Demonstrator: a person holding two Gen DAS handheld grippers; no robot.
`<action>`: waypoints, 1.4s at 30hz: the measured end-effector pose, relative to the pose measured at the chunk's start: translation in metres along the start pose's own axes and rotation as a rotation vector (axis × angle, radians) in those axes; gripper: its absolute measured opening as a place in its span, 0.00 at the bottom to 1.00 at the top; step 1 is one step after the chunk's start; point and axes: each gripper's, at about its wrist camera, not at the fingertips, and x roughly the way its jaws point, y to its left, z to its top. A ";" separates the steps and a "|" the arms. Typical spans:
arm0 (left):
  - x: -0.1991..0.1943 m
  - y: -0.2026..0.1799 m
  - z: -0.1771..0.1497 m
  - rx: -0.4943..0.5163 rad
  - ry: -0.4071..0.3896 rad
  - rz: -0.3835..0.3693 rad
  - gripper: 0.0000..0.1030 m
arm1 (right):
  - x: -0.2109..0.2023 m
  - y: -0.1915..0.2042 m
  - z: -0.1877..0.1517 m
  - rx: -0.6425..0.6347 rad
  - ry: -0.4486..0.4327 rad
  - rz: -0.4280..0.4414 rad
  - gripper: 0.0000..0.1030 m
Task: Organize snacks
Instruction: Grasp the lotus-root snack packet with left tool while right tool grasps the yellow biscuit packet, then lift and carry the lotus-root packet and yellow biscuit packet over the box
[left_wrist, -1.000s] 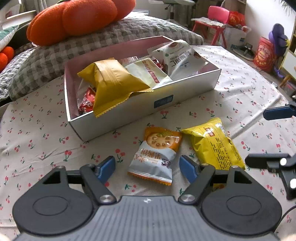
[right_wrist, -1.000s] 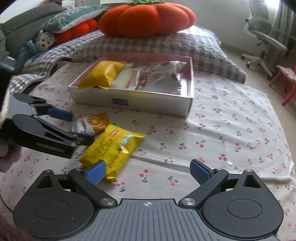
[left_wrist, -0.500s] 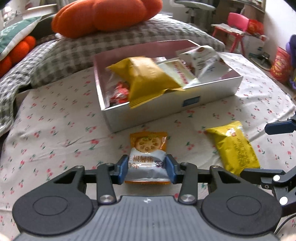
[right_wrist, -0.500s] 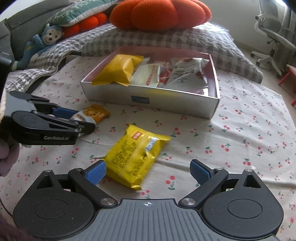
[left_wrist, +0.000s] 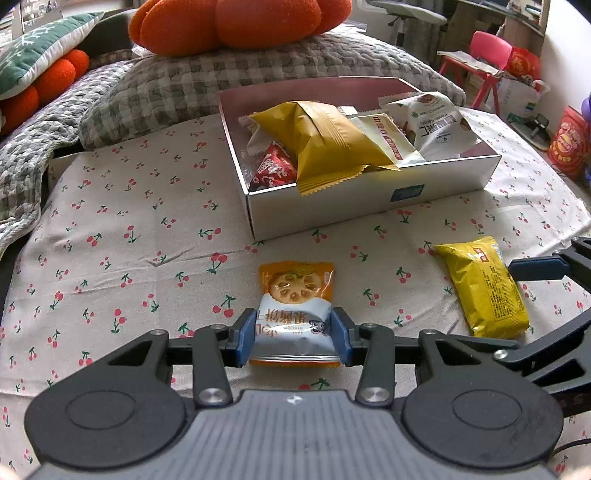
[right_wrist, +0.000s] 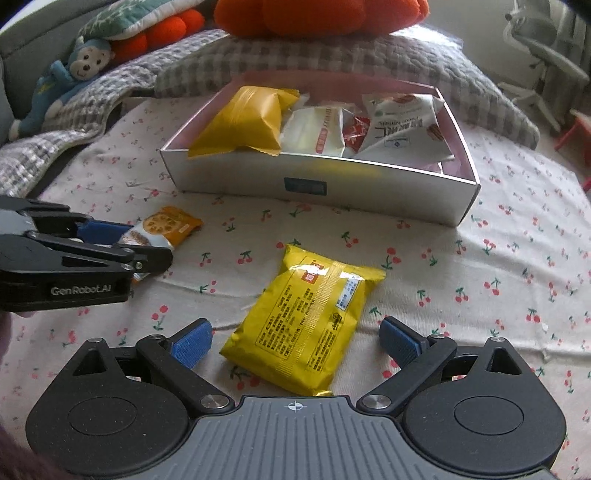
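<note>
Two packets (left_wrist: 294, 314) (left_wrist: 482, 286) lie before the box (left_wrist: 369, 199) (snacks (left_wrist: 332, 144) inside).

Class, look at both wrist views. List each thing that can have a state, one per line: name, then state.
Left gripper: shut on the lotus-root snack pack.
Lotus-root snack pack: gripped, sealed.
Right gripper: open, straddling the yellow packet.
Yellow packet: flat on the sheet, ungripped.
Box: lidless, partly filled with snacks.

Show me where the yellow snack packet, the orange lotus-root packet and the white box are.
yellow snack packet (right_wrist: 306, 317), right wrist view, middle of its printed face
orange lotus-root packet (left_wrist: 295, 291), left wrist view, on the lotus picture
white box (left_wrist: 351, 199), left wrist view, its front wall
</note>
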 end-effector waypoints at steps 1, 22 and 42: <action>0.000 0.000 0.000 0.001 0.000 0.000 0.39 | 0.001 0.002 0.000 -0.013 -0.002 -0.015 0.96; 0.000 -0.001 -0.001 -0.004 0.002 0.008 0.39 | -0.010 0.000 0.001 -0.069 -0.058 -0.016 0.48; -0.011 -0.004 0.007 -0.029 -0.005 -0.022 0.19 | -0.044 -0.031 0.020 0.055 -0.107 0.016 0.48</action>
